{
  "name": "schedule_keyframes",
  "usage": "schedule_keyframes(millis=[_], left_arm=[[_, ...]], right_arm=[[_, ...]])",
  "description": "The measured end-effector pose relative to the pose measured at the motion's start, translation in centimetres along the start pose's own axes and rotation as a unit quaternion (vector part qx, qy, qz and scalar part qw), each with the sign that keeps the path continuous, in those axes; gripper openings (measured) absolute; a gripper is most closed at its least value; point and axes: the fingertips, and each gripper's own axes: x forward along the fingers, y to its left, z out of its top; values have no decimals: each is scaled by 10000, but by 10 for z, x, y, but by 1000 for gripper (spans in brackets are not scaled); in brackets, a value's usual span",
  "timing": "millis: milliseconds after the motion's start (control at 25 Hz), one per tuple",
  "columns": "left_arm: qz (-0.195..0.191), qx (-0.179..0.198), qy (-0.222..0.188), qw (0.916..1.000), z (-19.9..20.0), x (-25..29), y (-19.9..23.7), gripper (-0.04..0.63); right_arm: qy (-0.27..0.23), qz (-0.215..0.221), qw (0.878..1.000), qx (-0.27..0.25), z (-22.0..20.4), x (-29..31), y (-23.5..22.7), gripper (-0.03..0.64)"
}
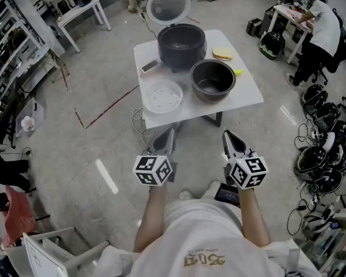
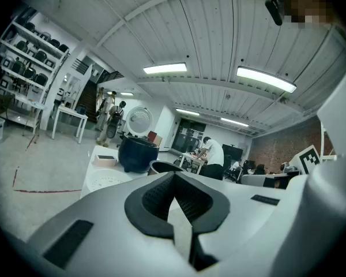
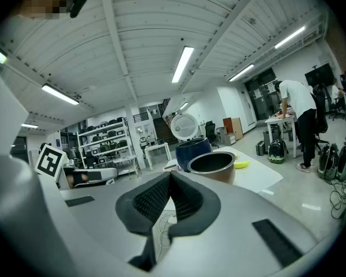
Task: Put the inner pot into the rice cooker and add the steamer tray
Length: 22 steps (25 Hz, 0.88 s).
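One white table, rice cooker, speckled floor

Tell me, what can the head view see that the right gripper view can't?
Only the head view shows the white steamer tray, lying on the table in front of the cooker. Only the right gripper view shows the ceiling lights. Both views show the rice cooker with its lid up, the inner pot standing on the table beside it, and the right gripper, whose jaws are shut on nothing.
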Motion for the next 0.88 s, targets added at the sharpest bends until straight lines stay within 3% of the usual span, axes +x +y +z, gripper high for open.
schedule_keyframes(millis=[360, 480, 520, 560, 600, 680, 880], left_arm=[[-86, 27, 149, 9998, 1, 0, 7, 18], [-84, 68, 239, 9997, -1, 3, 9, 18], [-119, -18, 310, 9994, -3, 6, 9, 53], [-184, -163, 382, 9990, -5, 9, 8, 197], [-256, -297, 429, 9983, -6, 11, 6, 267], [-349, -310, 447, 9979, -6, 12, 3, 268], [-443, -372, 367, 9977, -2, 12, 3, 267]], right_arm=[[-3, -139, 9999, 9, -2, -1, 2, 12], [-77, -151, 9991, 385, -2, -1, -4, 12], [-106, -68, 9980, 619, -1, 0, -5, 13], [-124, 70, 9962, 861, -1, 0, -4, 54], [-122, 208, 9940, 1064, -1, 1, -4, 171], [-110, 291, 9918, 1240, 0, -1, -5, 211], [-70, 136, 9939, 1094, 3, -8, -8, 265]])
